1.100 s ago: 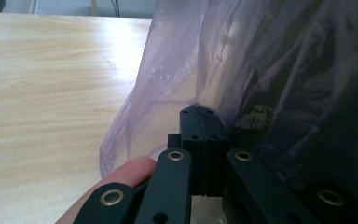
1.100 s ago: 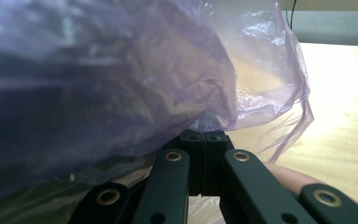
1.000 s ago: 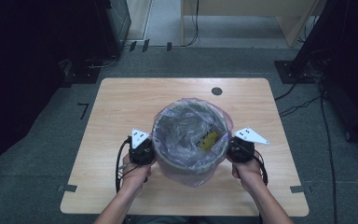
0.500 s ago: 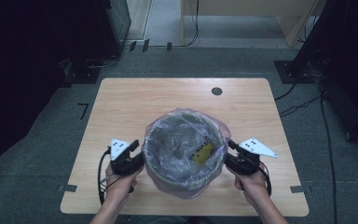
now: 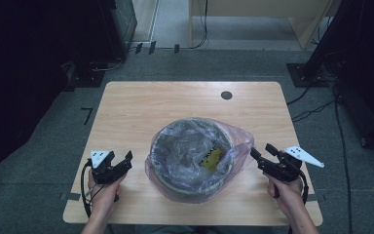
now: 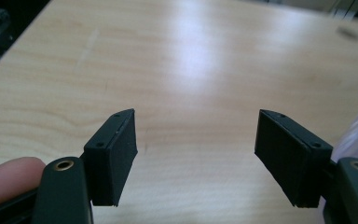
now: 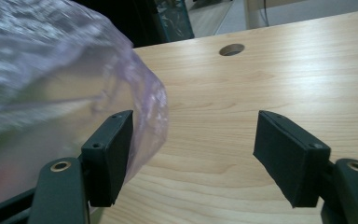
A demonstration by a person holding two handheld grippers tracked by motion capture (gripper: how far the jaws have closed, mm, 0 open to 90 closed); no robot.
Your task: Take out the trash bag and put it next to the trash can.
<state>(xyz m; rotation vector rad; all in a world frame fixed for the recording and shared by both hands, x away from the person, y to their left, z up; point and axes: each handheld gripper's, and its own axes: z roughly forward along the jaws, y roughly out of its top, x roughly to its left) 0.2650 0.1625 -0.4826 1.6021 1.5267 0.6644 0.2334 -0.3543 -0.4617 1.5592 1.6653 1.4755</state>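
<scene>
Inside the bag-lined bin [image 5: 191, 183], a yellow item [image 5: 213, 159]; both grippers' jaws wide apart, empty.

High view: overhead from the person's side, facing forward and down, whole bench [image 5: 141, 105] in frame. Both gripper views: low, close to bench surface, looking along own jaws. Right gripper view shares bench hole [image 7: 231, 49] with high view [image 5: 226, 95].

Smooth pale wood table [image 5: 141, 107] (slightly glossy), thin crinkled translucent plastic bag [image 5: 238, 141].
</scene>
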